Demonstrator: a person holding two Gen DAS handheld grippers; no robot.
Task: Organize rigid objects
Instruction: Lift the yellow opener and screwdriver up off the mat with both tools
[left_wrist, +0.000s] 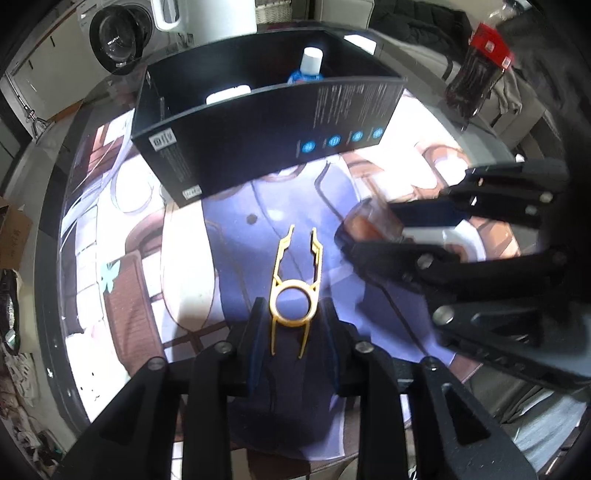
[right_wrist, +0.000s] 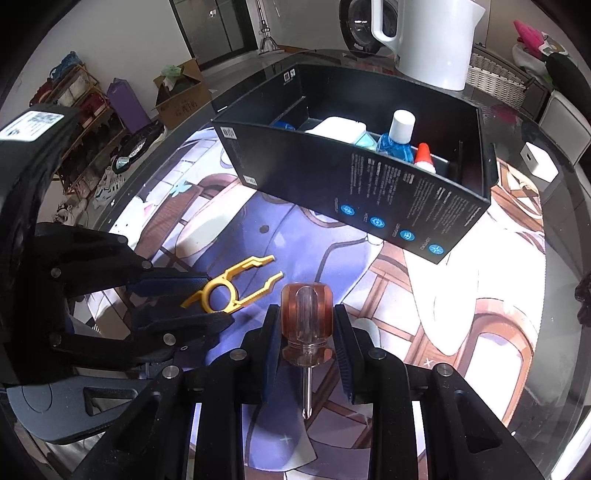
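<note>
A yellow plastic clip tool (left_wrist: 294, 291) lies on the printed mat, its ring end between my left gripper's (left_wrist: 294, 308) open fingers; it also shows in the right wrist view (right_wrist: 231, 286). My right gripper (right_wrist: 307, 314) is shut on a stubby screwdriver (right_wrist: 306, 317) with an amber handle, shaft pointing back toward the camera. In the left wrist view the right gripper (left_wrist: 364, 225) holds that handle (left_wrist: 371, 223) to the right of the clip. The black box (right_wrist: 369, 184) stands behind, holding a blue bottle (right_wrist: 397, 142), a red-capped tube (right_wrist: 424, 157) and a white case (right_wrist: 338, 129).
A white kettle (right_wrist: 424, 37) stands behind the box. A white cube (right_wrist: 539, 162) sits to the box's right. A dark packet with a red header (left_wrist: 476, 74) is at the far right of the round glass table (left_wrist: 51, 295). Clutter lies on the floor left.
</note>
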